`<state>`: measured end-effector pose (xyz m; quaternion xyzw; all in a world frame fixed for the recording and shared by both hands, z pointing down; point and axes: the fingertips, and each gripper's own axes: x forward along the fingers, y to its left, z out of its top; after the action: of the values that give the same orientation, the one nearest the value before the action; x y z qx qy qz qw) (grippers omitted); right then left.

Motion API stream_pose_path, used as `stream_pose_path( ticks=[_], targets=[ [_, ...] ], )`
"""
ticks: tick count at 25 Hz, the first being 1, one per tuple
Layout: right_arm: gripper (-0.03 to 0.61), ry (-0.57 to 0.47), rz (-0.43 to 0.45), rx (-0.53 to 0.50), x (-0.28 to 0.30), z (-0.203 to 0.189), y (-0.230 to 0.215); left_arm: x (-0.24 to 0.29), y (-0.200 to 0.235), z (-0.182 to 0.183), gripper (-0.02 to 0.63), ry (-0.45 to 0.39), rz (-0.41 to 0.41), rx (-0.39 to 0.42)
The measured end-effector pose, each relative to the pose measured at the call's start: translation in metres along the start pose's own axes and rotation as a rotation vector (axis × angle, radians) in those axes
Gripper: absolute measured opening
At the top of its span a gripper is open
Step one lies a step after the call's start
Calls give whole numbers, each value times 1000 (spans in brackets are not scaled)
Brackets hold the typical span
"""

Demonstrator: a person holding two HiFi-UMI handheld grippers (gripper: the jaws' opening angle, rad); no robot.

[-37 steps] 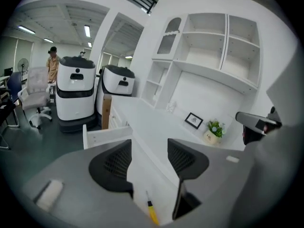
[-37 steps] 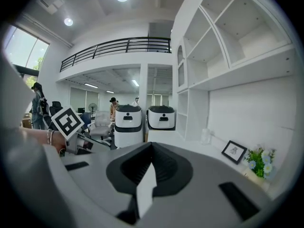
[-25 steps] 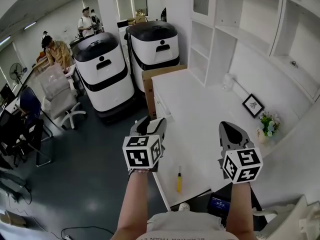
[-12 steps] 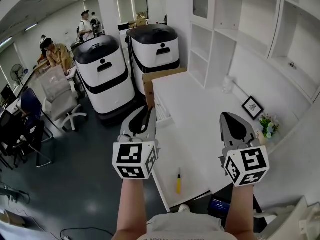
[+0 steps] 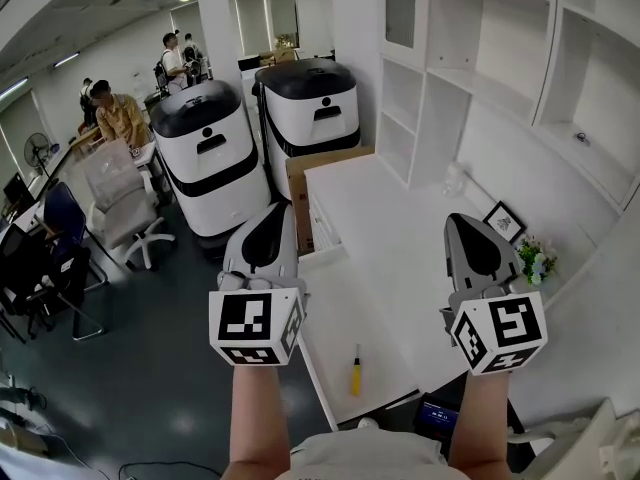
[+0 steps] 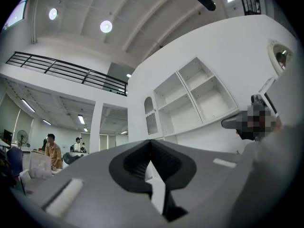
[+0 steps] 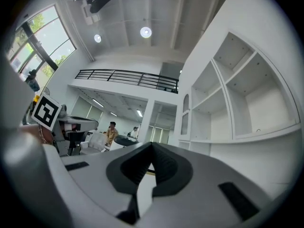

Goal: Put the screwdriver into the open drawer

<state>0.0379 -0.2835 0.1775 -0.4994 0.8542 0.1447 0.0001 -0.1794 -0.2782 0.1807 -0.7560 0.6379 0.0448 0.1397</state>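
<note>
White desk (image 5: pixel 400 218) lies below both grippers. The left gripper (image 5: pixel 278 213) and right gripper (image 5: pixel 465 223) hover over it, each with jaws together on nothing. The drawer (image 5: pixel 322 230) stands open just right of the left gripper's tips. The screwdriver (image 5: pixel 355 370) lies on the desk between the two grippers, back near the wrists.

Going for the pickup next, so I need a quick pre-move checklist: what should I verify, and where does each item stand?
1. Screwdriver lying free on the desk: ok.
2. Left gripper empty: ok.
3. Right gripper empty: ok.
4. Jaws apart for a grasp: not ok, both shut.
5. Drawer open: ok, partly behind the left gripper.
6. Room inside the drawer: cannot tell.
</note>
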Motion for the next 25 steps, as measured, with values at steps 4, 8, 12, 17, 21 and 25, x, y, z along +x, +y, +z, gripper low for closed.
stream_pose_path(
  ticks=[4,8,12,17,21,25],
  targets=[
    [3,-23,-7,5,0,8,-5,0,6,15,9,-31,11,15],
    [3,-28,-20,-11,-1,10,-9,1,8,21,9,-47,15,22],
    [3,-30,-22,-13,-1,11,-11,2,8,22,9,-50,10,21],
    [3,-32,-18,-26,-2,12,-9,2,6,20,9,-48,-1,3],
    [2,-35,-13,-29,-4,9,-7,1,4,19,9,-55,-9,-6],
    [2,-36,-12,-31,-7,9,-5,-1,1,21,9,-60,-19,-10]
  ],
)
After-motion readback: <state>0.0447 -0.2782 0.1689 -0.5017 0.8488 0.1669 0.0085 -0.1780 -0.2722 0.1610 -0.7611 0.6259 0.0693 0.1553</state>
